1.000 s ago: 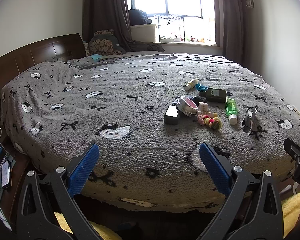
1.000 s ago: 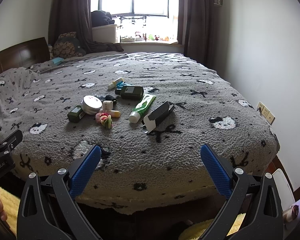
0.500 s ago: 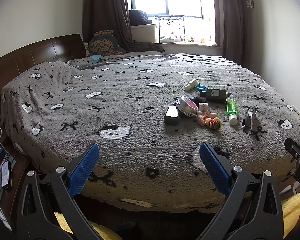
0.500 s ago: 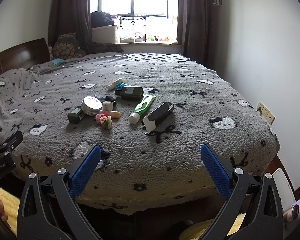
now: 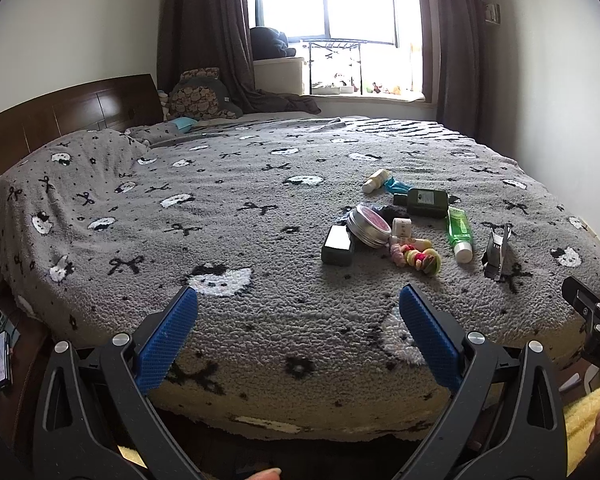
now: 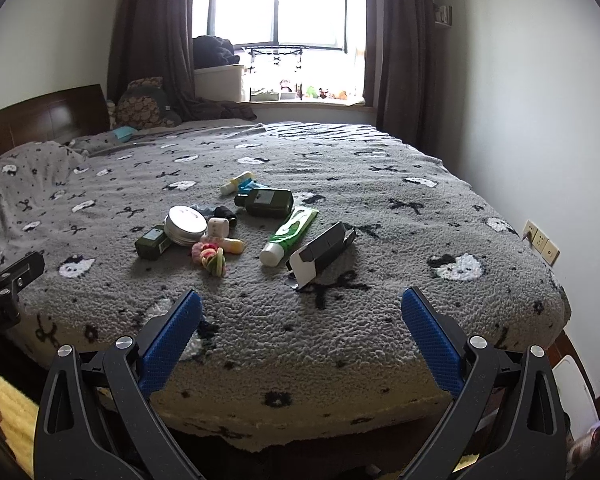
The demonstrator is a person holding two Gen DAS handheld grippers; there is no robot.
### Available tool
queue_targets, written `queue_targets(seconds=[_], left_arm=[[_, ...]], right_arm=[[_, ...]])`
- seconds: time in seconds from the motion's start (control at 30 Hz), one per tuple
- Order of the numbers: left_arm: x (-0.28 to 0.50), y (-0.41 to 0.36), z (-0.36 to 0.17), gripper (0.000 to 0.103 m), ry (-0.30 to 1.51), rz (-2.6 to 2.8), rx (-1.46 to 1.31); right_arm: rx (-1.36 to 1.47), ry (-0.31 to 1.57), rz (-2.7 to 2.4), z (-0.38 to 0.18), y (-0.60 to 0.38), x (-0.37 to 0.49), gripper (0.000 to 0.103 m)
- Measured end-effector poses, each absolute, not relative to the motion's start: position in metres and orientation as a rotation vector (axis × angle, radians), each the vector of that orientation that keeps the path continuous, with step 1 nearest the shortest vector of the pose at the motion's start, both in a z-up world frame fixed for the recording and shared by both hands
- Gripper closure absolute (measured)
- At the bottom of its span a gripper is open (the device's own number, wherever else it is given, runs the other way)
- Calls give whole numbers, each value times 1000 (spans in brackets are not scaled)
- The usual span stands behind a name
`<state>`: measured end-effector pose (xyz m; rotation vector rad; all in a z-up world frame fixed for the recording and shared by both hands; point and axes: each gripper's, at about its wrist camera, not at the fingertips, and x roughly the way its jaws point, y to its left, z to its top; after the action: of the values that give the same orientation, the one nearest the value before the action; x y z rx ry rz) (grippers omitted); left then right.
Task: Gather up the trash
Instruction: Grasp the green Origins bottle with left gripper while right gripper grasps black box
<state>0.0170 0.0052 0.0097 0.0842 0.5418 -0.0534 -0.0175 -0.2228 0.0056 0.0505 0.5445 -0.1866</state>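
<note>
The left gripper (image 5: 298, 328) hovers at the near edge of the bed (image 5: 140, 216), its blue-padded fingers (image 5: 166, 336) spread wide apart and holding nothing. The right gripper (image 6: 300, 330) hangs beside it over the same edge, fingers (image 6: 430, 336) equally wide apart and empty. Beyond them, on the grey fleece blanket, lies a cluster of small items. Nearest the right gripper is a black-and-white carton (image 6: 322, 250) on its side, with a green tube (image 6: 290, 236) just beside it. Colourful hair ties (image 6: 210, 256), a dark green box (image 6: 153, 242) and a round tin (image 6: 185, 225) sit further left. Behind them lie a dark green bottle (image 6: 268, 202) and a small white-and-yellow bottle (image 6: 236, 183). At the far wall, the window (image 6: 278, 4) glows between dark curtains (image 6: 396, 52).
</note>
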Motion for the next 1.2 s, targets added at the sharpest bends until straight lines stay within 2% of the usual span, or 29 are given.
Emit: queue_targets(seconds=[0.47, 0.67, 0.97, 1.03, 1.1, 1.2], left_arm=[[97, -19, -30, 8, 653, -59, 219], [152, -23, -54, 8, 752, -145, 173], [215, -40, -83, 8, 811, -154, 258], [226, -44, -88, 15, 828, -167, 261], [237, -48, -96, 21, 866, -188, 255], [248, -50, -105, 23, 901, -205, 225]], right_arm=[[142, 707, -241, -32, -261, 67, 3], [167, 746, -283, -37, -289, 120, 5], [294, 861, -290, -63, -313, 184, 22], [310, 901, -285, -72, -314, 195, 32], [323, 946, -275, -82, -315, 204, 39], [296, 951, -276, -86, -311, 206, 43]])
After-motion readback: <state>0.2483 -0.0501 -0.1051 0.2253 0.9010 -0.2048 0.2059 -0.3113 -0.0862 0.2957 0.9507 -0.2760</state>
